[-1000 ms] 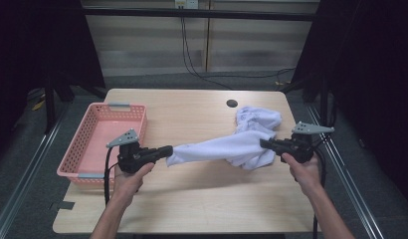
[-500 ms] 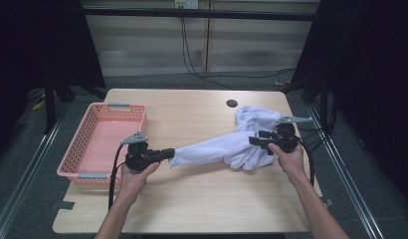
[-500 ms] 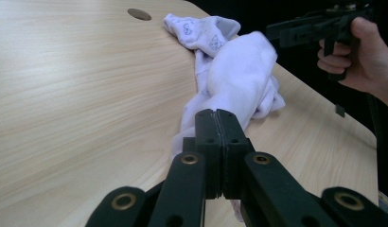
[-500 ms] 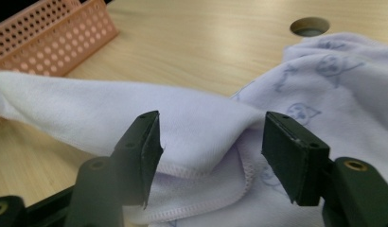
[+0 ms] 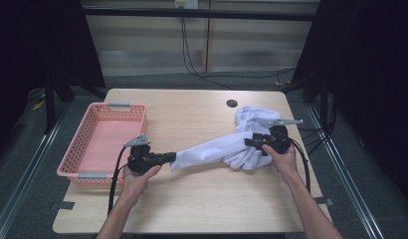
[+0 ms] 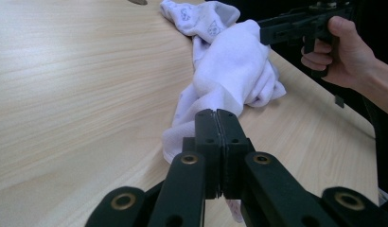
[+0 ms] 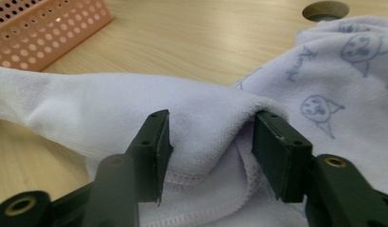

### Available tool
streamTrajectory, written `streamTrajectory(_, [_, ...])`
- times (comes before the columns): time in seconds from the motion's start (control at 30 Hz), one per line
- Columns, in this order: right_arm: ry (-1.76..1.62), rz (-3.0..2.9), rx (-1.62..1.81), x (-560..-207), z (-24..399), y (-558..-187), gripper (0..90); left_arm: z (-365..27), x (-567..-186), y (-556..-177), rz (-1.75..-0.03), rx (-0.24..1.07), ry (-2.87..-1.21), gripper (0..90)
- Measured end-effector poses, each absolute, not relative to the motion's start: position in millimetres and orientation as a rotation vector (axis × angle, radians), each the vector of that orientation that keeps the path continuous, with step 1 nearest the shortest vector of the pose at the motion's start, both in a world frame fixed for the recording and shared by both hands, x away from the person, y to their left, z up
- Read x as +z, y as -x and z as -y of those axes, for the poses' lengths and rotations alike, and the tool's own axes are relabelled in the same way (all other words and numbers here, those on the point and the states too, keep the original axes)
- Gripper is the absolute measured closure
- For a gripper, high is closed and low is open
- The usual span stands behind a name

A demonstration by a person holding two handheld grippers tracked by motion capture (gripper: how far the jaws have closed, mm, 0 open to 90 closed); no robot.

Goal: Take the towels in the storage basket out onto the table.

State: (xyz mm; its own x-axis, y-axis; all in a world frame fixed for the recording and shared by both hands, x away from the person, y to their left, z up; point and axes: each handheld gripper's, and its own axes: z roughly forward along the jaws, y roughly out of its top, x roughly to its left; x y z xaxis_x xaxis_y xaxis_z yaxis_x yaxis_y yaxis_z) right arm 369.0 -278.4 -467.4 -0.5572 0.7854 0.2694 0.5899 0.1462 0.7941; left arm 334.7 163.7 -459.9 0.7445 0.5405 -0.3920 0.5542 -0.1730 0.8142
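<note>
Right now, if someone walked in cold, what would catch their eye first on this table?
A white towel pulled into a twisted rope across the middle of the table, its far end bunched at the right. The left gripper is shut on its near end; the right gripper straddles a fold. A pink basket sits at the left edge.

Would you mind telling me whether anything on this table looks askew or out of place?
Only the white towel: it lies bunched and twisted near the table's right edge, one end drawn out towards the pink basket by the left tool. Nothing looks spilled or damaged.
</note>
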Motion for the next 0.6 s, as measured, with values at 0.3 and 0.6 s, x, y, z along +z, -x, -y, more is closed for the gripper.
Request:
streamTrajectory(0.3, [-1.274,-2.117,1.495,-435.2,282.9,-358.1,87.1,-158.3,-438.7,-330.4,-0.797,-0.021,-1.779,89.3])
streamTrajectory(0.6, [-1.175,-1.985,1.549,-356.5,301.4,-351.7,87.3,-157.8,-377.3,-345.5,-0.735,0.083,-1.666,89.4])
